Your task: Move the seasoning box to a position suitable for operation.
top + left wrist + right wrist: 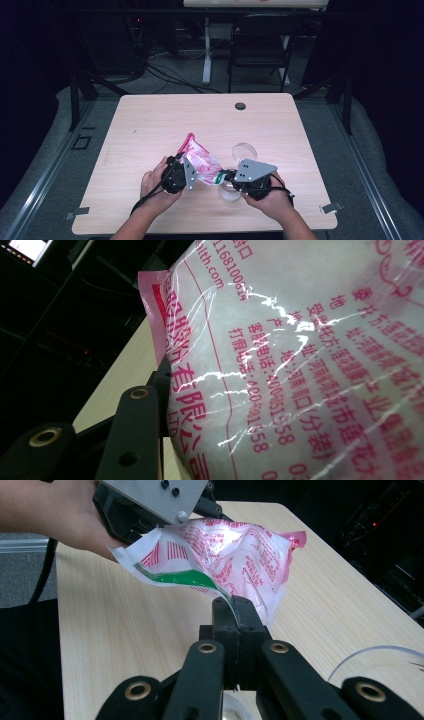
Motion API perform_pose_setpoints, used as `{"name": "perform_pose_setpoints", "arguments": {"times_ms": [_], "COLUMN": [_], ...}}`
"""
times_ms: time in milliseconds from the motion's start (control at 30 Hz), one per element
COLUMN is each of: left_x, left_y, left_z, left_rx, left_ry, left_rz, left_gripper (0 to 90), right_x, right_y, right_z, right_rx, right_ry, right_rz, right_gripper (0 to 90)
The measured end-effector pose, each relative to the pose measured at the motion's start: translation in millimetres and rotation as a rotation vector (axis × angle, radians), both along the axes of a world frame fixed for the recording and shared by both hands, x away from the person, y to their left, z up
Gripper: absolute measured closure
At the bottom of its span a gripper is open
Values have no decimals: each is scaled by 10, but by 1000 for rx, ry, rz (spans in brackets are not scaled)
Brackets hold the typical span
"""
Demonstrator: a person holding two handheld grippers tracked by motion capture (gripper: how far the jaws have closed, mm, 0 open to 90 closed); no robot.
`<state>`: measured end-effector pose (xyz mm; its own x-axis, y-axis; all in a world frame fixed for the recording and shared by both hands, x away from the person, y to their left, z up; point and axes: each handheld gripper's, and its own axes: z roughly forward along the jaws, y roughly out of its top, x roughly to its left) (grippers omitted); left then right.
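Above pale wooden table point(150, 125), my left gripper point(181, 173) clamps the soft, slippery bag point(202, 161), my right gripper point(226, 176) pinching its edge at three o'clock, best gripped along sealed seams.

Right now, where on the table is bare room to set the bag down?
Free: the wooden table beyond the pink-printed plastic bag, up to the dark round grommet. Crowded: the near middle, around both grippers and the clear plastic cup.
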<state>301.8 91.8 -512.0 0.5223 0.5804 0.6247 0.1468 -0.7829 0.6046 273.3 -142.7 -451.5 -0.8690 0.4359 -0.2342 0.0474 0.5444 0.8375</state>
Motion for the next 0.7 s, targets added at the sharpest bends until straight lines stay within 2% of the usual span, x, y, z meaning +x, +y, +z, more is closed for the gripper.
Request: {"name": "perform_pose_setpoints", "arguments": {"times_ms": [367, 433, 533, 600, 667, 700], "left_x": [33, 34, 34, 32, 31, 23], "left_y": [-60, -68, -67, -73, -72, -79], "left_z": [21, 17, 40, 39, 61, 60], "left_rx": [42, 33, 56, 45, 74, 69], "left_ry": [-19, -26, -29, -32, -36, -39], "left_rz": [-12, -11, -14, -17, -24, -24], "left_gripper": [568, 567, 567, 568, 567, 567], "right_x": [45, 47, 47, 46, 47, 48], "right_y": [-71, -75, -79, -83, -87, -89], "right_z": [-14, -19, -16, -12, -10, -8], "right_rx": [1, 4, 4, 7, 14, 15], "right_ry": [14, 15, 17, 20, 19, 18], "right_rz": [-20, -23, -25, -24, -26, -27], "right_gripper": [900, 900, 900, 900, 900, 900]}}
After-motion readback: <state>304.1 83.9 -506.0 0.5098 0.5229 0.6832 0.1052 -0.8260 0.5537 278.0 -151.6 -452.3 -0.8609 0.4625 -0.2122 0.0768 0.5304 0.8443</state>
